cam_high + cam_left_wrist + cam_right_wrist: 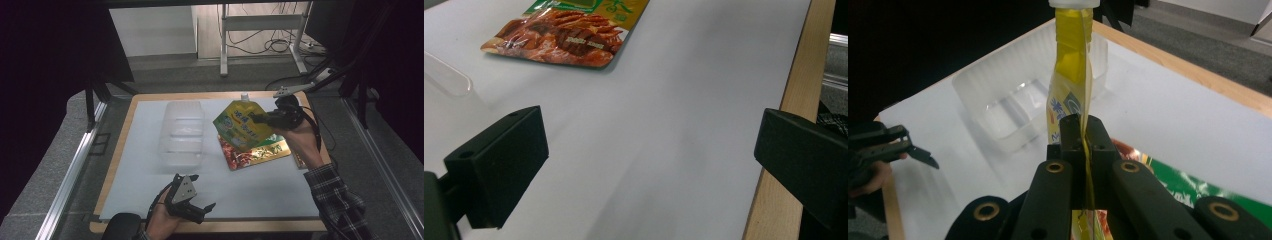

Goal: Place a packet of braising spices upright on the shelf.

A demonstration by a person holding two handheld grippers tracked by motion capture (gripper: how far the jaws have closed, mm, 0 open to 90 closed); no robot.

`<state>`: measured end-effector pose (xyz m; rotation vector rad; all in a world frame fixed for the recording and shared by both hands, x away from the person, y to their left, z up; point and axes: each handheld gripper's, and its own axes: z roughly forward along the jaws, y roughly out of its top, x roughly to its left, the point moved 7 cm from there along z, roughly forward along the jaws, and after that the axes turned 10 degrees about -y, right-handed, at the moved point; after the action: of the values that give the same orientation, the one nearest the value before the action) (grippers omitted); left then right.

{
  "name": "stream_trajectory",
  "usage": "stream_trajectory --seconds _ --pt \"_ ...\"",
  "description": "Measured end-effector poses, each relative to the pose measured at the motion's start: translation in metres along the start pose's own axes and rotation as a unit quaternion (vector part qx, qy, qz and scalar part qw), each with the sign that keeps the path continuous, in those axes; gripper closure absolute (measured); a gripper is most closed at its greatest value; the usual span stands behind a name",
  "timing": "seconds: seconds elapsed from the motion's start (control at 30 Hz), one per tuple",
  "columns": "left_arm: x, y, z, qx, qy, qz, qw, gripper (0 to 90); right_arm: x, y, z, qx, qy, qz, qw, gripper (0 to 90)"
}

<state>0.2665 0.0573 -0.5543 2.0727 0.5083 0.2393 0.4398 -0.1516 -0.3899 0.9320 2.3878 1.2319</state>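
Lifting a yellow pouch [239, 125] toward the clear bin [182, 131].
Right gripper [256, 119] clamps its edge so it hangs free; left gripper [196, 204] waits, jaws apart.

Setting was a lab or test room. The table [150, 100] carried a white sheet inside dark curtains [50, 75]. Grey carpet [40, 190], a metal stand [260, 30] and loose cables [272, 45] lay behind.

Yellow pouch [239, 123]: glossy plastic film, white plastic cap. Snack packet [569, 30]: glossy printed foil. Container [181, 131]: translucent smooth plastic. Table [786, 100]: matt white sheet, wood edge
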Motion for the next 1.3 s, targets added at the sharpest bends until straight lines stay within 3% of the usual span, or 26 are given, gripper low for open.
stream_trajectory --seconds 0.4,0.67,1.3 --pt "0.004 -0.001 -0.001 -0.003 0.005 -0.005 1.0000 0.5 -0.001 0.023 0.025 0.003 0.000 -0.017 0.9999 88.7" --pt "0.012 -0.004 -0.004 -0.003 0.006 -0.019 0.9998 0.5 -0.004 0.036 0.036 0.004 -0.003 -0.023 0.9997 88.7" --pt "0.021 -0.005 -0.007 -0.017 -0.006 -0.042 0.9990 0.9 -0.008 0.063 0.070 0.008 -0.015 -0.027 0.9995 88.7"
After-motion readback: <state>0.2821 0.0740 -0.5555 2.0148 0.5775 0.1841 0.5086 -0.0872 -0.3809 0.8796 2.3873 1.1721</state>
